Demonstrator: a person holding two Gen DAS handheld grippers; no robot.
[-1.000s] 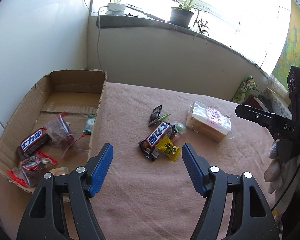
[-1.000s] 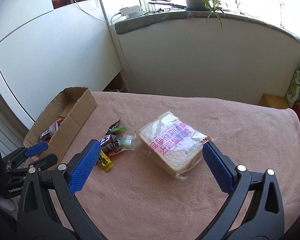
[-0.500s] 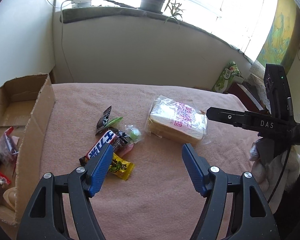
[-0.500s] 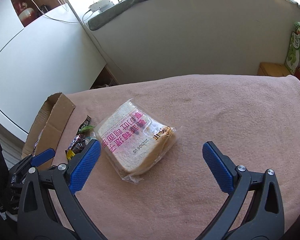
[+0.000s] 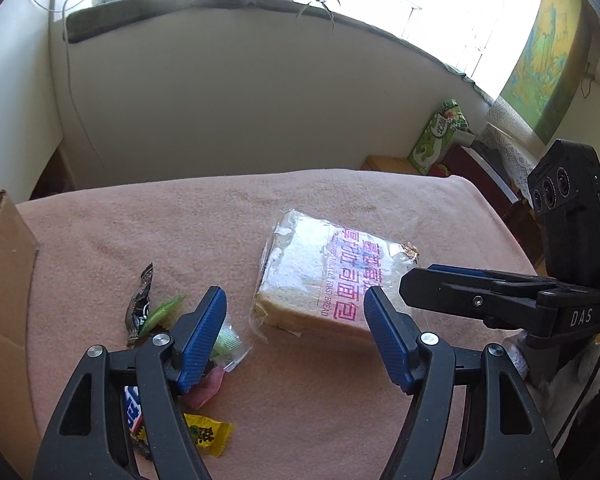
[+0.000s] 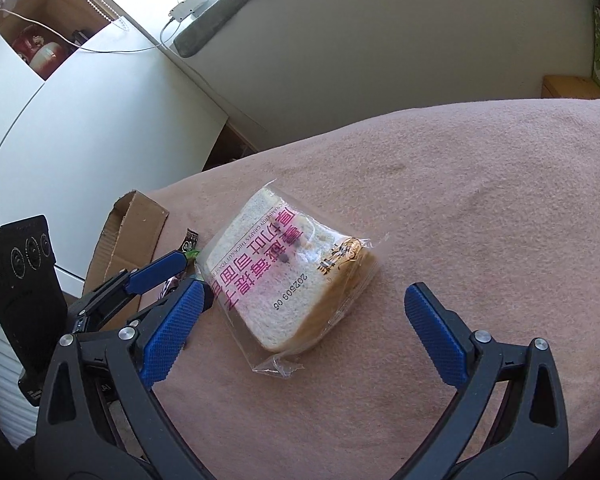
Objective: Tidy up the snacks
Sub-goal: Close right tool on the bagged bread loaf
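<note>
Left wrist view: both the left gripper (image 5: 294,328) and right gripper (image 6: 304,316) gape empty around the bagged bread (image 5: 324,280), while small snacks (image 5: 204,436) at seven o'clock lie outside the cardboard box (image 5: 4,264), unsorted.

Bagged toast bread on a pink cloth, seen between two spread blue-padded fingers.

The right gripper (image 6: 304,316) fills the lower frame, jaws wide apart with nothing pressed between them; the bread packet (image 6: 288,272) lies at frame centre on the pink blanket (image 6: 460,200), closer to the left pad, printed with magenta characters and a date. At left centre the left gripper (image 6: 168,278) reaches in, one blue fingertip just beside the packet's left edge. Behind it a cardboard box (image 6: 130,232) flap and a dark candy wrapper (image 6: 190,240) show. White panels fill the upper left.
</note>
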